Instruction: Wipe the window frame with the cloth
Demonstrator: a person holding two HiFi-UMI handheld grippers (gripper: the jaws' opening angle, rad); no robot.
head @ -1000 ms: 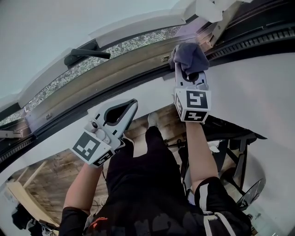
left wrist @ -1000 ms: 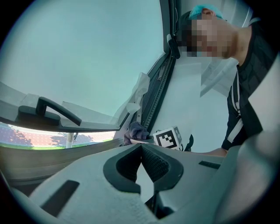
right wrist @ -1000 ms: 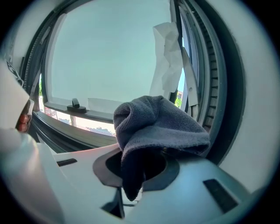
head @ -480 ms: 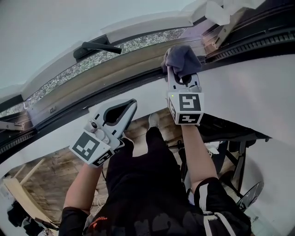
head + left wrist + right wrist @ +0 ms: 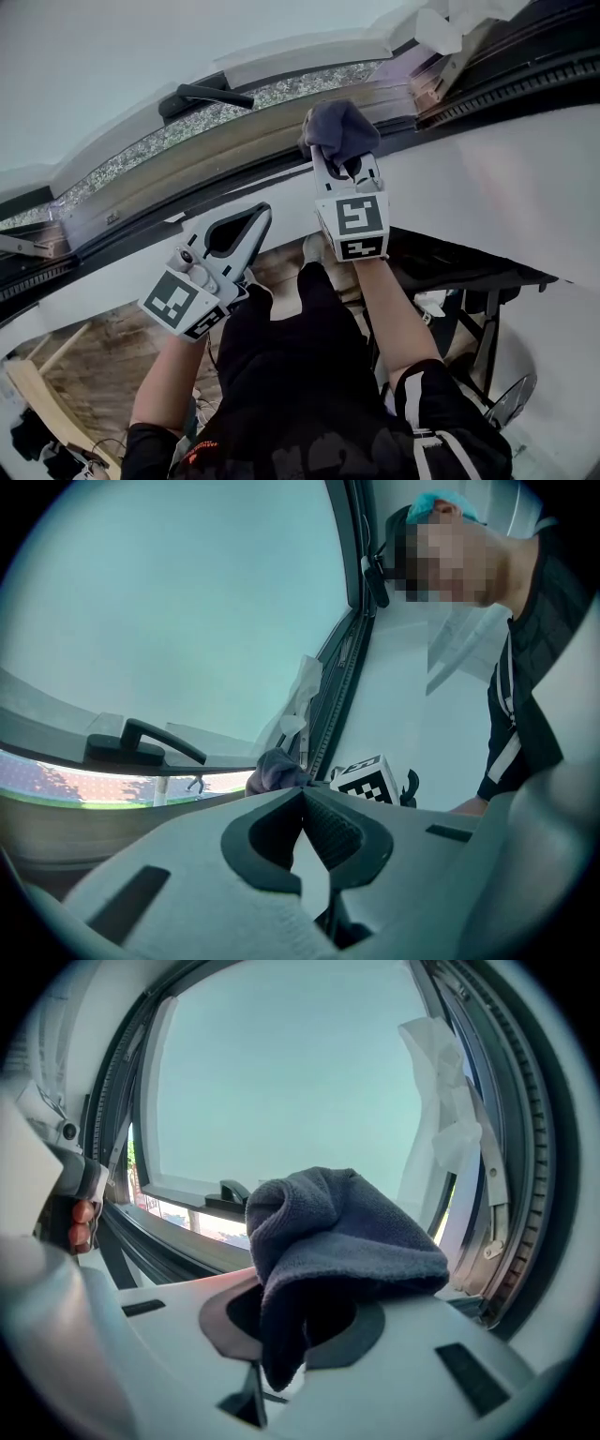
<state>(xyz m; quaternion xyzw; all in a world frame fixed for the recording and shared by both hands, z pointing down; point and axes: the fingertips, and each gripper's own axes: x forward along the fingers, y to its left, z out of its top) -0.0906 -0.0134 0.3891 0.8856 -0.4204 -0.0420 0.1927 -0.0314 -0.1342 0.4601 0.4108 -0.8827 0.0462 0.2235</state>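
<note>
As the last second went by, my right tongs (image 5: 336,157) slid the cloth (image 5: 339,129) along the window frame (image 5: 234,142) towards the window handle (image 5: 211,95), so the gap between cloth and handle is clearly smaller than it was. I take that to mean the stretch of frame far from the handle has had its pass and the stroke is mid-run, with the part of the frame directly below the handle and beyond it not yet reached.

These tongs are clamped on the cloth: a fold of the dark grey fabric is pinched between the jaws and the rest bunches over their tips, so the wad leads the tongs and is what faces the frame. It sits to the right of the handle and a little lower, on the frame's lower rail as far as I can judge.

My left tongs (image 5: 251,223) have their jaws together with nothing between them. They hang well below the handle, off the frame, and take no part in the wiping.
</note>
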